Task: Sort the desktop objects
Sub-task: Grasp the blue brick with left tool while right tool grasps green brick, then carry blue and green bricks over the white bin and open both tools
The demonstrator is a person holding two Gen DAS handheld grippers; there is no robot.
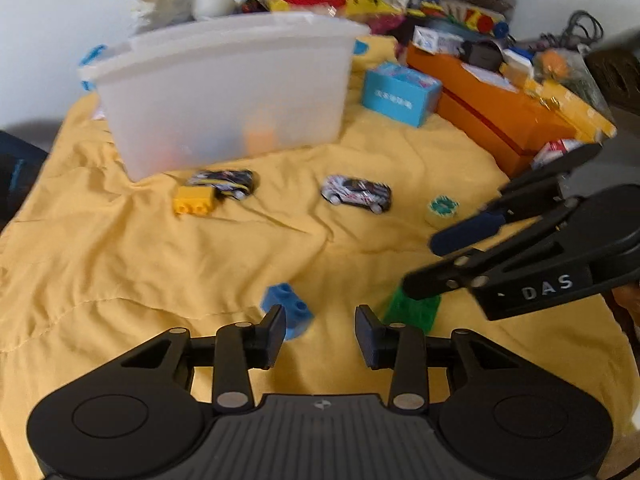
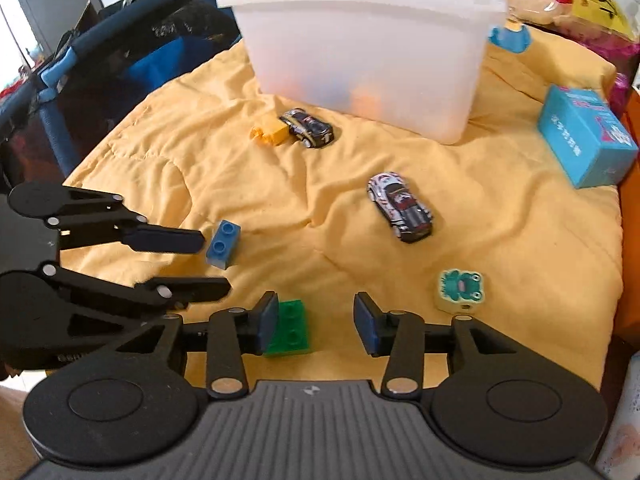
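Note:
On a yellow cloth [image 1: 120,264] lie a blue brick [image 1: 290,306] [image 2: 222,244], a green brick [image 1: 414,312] [image 2: 291,327], a yellow brick [image 1: 194,200] [image 2: 270,132], a dark toy car [image 1: 228,182] [image 2: 308,128], a white toy car [image 1: 356,194] [image 2: 400,206] and a frog eraser [image 1: 442,210] [image 2: 460,290]. A translucent white bin [image 1: 224,96] [image 2: 368,48] stands at the back. My left gripper [image 1: 320,332] [image 2: 208,262] is open, with the blue brick by its left finger. My right gripper [image 2: 316,322] [image 1: 424,264] is open, above the green brick.
A light blue box [image 1: 400,94] [image 2: 586,136] lies right of the bin. An orange box [image 1: 492,108] with clutter on it lines the right edge. Bags and toys pile up behind the bin. A dark blue fabric frame [image 2: 100,64] stands off the table's left.

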